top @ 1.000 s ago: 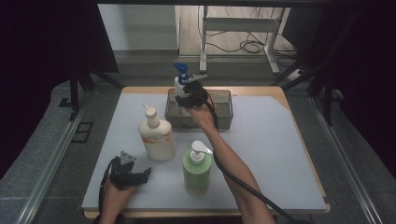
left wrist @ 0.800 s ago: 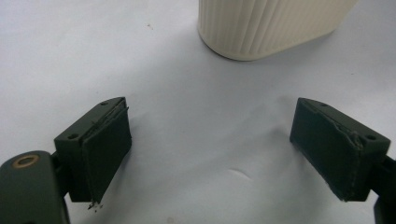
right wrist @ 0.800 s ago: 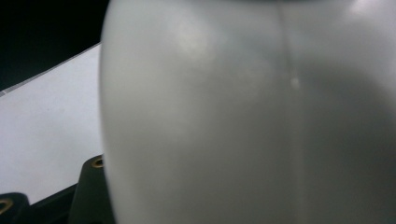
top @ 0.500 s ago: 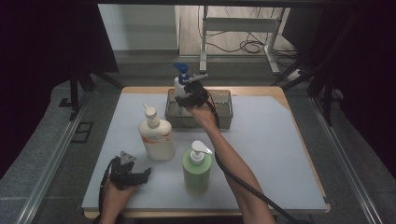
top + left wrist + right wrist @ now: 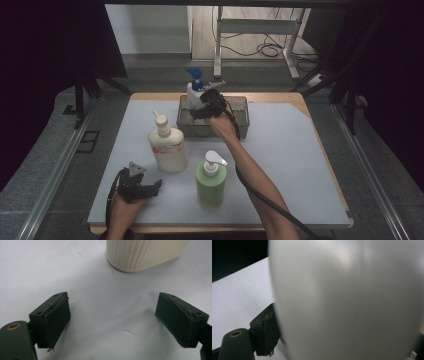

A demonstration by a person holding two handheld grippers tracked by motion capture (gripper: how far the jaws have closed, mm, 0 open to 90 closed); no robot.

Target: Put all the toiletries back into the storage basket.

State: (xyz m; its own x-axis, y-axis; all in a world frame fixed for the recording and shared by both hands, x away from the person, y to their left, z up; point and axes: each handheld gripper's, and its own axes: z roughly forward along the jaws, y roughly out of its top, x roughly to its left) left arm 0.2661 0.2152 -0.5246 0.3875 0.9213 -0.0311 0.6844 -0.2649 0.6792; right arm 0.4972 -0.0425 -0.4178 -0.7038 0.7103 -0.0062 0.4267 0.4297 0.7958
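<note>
Bottle (image 5: pixel 194 93) with blue pump stands in the tray (image 5: pixel 240 107) at the counter's far edge, beside the right gripper (image 5: pixel 204 106); left gripper (image 5: pixel 112 317) fingers spread over bare counter; right gripper fingers, just opening, flank the white bottle (image 5: pixel 347 300).

The white pump bottle (image 5: pixel 193 95) with a blue dispenser head stands upright in the left end of the clear bin (image 5: pixel 240 107), between the right gripper's (image 5: pixel 200 102) jaws, its pale rounded body (image 5: pixel 347 300) close against them.

Left tongs (image 5: pixel 112 322) agape, right tongs (image 5: pixel 200 102) perhaps loosening
</note>
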